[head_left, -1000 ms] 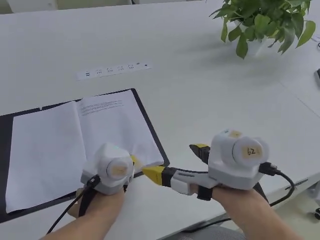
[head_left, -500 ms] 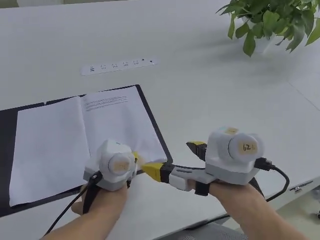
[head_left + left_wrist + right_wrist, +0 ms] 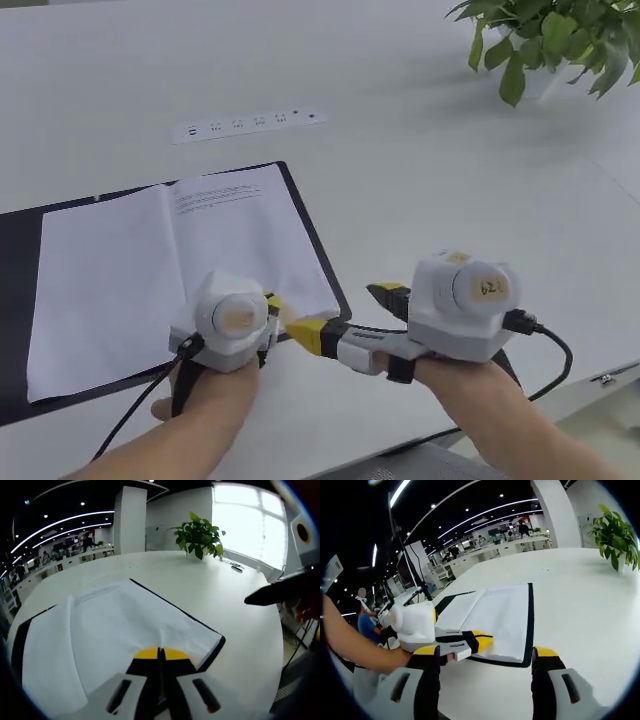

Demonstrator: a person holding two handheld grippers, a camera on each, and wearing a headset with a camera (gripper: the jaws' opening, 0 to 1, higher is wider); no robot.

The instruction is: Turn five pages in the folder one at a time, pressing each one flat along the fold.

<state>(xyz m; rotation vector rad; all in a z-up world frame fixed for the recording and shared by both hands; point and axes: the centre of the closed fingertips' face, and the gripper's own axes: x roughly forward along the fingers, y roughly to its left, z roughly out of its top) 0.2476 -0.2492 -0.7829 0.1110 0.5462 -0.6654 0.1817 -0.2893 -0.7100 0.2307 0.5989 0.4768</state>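
A black folder (image 3: 312, 240) lies open on the white table, with white pages (image 3: 240, 240) spread on both sides of its fold. My left gripper (image 3: 272, 304) is at the near edge of the right page, close to its corner. In the left gripper view its yellow-tipped jaws (image 3: 160, 654) are shut on that page edge (image 3: 160, 637), and the paper puckers up toward them. My right gripper (image 3: 345, 313) points left just off the folder's near right corner and stands wide open (image 3: 490, 652), with nothing between its fingers. The left gripper (image 3: 482, 641) lies ahead of it.
A potted green plant (image 3: 550, 40) stands at the far right of the table. A white power strip (image 3: 250, 123) is set into the tabletop beyond the folder. The table's near edge (image 3: 600, 375) runs close behind my right hand, and cables trail from both grippers.
The head camera has drifted, so the folder sits a little higher and further right in the picture. Both grippers stay by the folder's near right corner, and the right jaw tip has edged slightly left.
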